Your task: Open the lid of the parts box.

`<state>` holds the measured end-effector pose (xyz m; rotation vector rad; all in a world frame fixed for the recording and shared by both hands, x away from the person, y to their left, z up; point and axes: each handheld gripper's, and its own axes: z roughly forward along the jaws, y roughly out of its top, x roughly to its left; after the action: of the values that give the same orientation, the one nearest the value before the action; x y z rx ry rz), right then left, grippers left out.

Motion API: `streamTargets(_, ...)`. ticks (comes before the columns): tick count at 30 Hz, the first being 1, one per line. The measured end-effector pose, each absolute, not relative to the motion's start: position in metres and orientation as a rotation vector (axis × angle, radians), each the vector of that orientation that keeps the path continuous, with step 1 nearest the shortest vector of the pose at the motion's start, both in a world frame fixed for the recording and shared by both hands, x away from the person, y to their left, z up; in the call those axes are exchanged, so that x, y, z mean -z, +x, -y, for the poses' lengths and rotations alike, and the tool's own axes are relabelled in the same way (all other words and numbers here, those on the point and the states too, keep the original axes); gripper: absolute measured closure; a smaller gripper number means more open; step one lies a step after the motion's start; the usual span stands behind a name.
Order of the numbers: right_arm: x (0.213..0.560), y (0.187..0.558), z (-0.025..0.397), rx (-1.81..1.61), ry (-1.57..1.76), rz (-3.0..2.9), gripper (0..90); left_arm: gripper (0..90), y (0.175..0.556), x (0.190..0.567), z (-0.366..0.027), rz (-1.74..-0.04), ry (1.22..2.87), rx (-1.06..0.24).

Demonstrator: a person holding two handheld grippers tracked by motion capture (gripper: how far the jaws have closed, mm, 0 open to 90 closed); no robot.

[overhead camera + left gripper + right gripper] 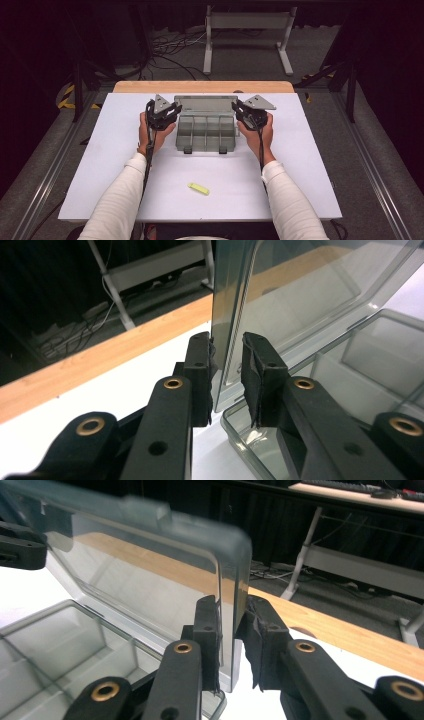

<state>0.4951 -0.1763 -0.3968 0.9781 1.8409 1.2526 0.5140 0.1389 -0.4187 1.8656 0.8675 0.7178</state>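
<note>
One clear grey box sits on the white table, toward its far edge, with the lid swung up and standing on the far side of the box. The left gripper is at the lid's left edge and the right gripper at its right edge.

In the left gripper view the lid edge stands between the two jaws; one pad touches it and the other stands a little off, so this gripper is not clamped tight. In the right gripper view the lid edge is pinched between both pads, so this gripper grasps the lid.

The box shows about eight compartments, in two rows. Two dark latches hang on the near wall of the box. One yellow piece lies alone on the table, well nearer the person than the box. Beyond the box a wooden strip borders the table, and past that one white frame and loose cables rest on the floor.
</note>
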Motion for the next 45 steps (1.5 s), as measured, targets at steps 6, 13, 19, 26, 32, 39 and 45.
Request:
streamTargets(6, 0.413, 0.507, 0.176, -1.239, 1.038, -1.842, 80.9, 73.2, 0.521, 0.428, -0.139, -0.906, 1.858, -0.686)
streamTargets(13, 0.424, 0.516, 0.174, -1.203, 1.078, -1.855, 81.2, 73.4, 0.530, 0.444, -0.136, -0.964, 1.888, -0.648)
streamTargets(19, 0.434, 0.524, 0.172, -1.174, 1.118, -1.867, 81.5, 74.5, 0.534, 0.450, -0.137, -0.993, 1.883, -0.628)
streamTargets(26, 0.441, 0.528, 0.171, -1.155, 1.151, -1.893, 81.4, 74.5, 0.535, 0.449, -0.136, -1.011, 1.886, -0.607)
streamTargets(32, 0.445, 0.530, 0.170, -1.124, 1.173, -1.921, 81.4, 74.4, 0.537, 0.448, -0.133, -1.005, 1.908, -0.630)
streamTargets(39, 0.442, 0.532, 0.169, -1.095, 1.179, -1.947, 81.4, 73.7, 0.540, 0.447, -0.131, -1.014, 1.921, -0.630)
streamTargets(45, 0.438, 0.539, 0.169, -1.059, 1.208, -1.995, 80.6, 72.1, 0.542, 0.447, -0.129, -1.030, 1.916, -0.636)
